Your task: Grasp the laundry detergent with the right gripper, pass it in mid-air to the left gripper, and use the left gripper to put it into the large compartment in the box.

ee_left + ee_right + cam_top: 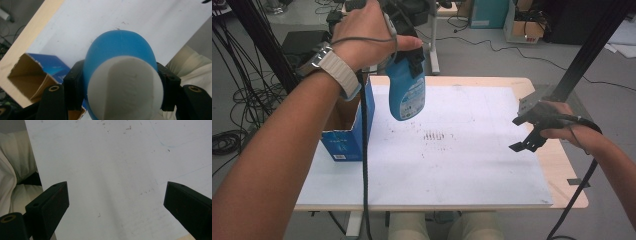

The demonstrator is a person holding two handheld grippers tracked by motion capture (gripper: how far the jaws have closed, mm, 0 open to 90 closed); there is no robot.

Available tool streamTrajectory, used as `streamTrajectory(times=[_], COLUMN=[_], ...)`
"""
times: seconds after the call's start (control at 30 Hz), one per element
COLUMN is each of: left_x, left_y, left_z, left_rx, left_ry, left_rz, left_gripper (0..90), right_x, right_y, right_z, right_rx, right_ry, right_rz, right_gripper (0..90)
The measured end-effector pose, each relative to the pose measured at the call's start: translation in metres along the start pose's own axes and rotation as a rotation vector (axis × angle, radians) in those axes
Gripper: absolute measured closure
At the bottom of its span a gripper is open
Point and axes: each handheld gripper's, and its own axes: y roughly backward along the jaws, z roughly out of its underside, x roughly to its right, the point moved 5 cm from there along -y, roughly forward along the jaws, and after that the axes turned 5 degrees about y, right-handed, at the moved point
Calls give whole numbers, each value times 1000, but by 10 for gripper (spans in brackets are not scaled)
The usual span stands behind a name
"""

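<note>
A blue bottle point(406, 89) with a white label hangs in the air above the table's far left part, held near its top by my left gripper point(412, 59), which is shut on it. In the left gripper view the blue bottle point(117, 52) with its white cap end point(125, 90) sits squeezed between the two black jaws. My right gripper point(526, 134) hovers over the right side of the white board point(462, 165), jaws wide open with nothing between them. The right gripper view looks down between the open fingers point(50, 202) onto the bare board point(107, 170).
An open blue cardboard box point(349, 127) stands at the table's left, just left of the hanging bottle; it shows as an open box point(37, 72) in the left gripper view. Dark smudges point(434, 135) mark the board's middle. Cables and equipment lie on the floor behind.
</note>
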Motion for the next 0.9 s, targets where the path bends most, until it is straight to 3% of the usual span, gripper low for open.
streamTrajectory(times=[0.03, 0.2, 0.37, 0.5, 0.53, 0.83, 0.87, 0.9], left_x=[-3, -16, -30, -42, -46, -75, -79, -81], left_y=[2, 11, 18, 23, 24, 30, 31, 30], left_z=[1, 5, 10, 15, 17, 36, 39, 40], left_rx=[-3, 13, -7, -20, -18, -34, -38, -33], left_ry=[-3, 93, 195, 244, 276, 384, 398, 409], left_rz=[-3, -25, -55, -79, -78, -107, -117, -119], left_gripper=[375, 375, 375, 376, 375, 375, 375, 375], right_x=[0, 2, 4, 6, 7, 11, 13, 12], right_y=[0, 1, 1, 1, 1, 1, 1, 0], right_z=[0, 2, 1, 1, 1, 5, 6, 6], right_rx=[5, 1, 0, -7, -4, 6, 0, 5], right_ry=[-9, -9, -15, -35, -37, -62, -44, -67], right_rz=[6, 4, 10, 19, 22, 39, 40, 38], right_gripper=[60, 61, 61, 61, 61, 62, 62, 62])
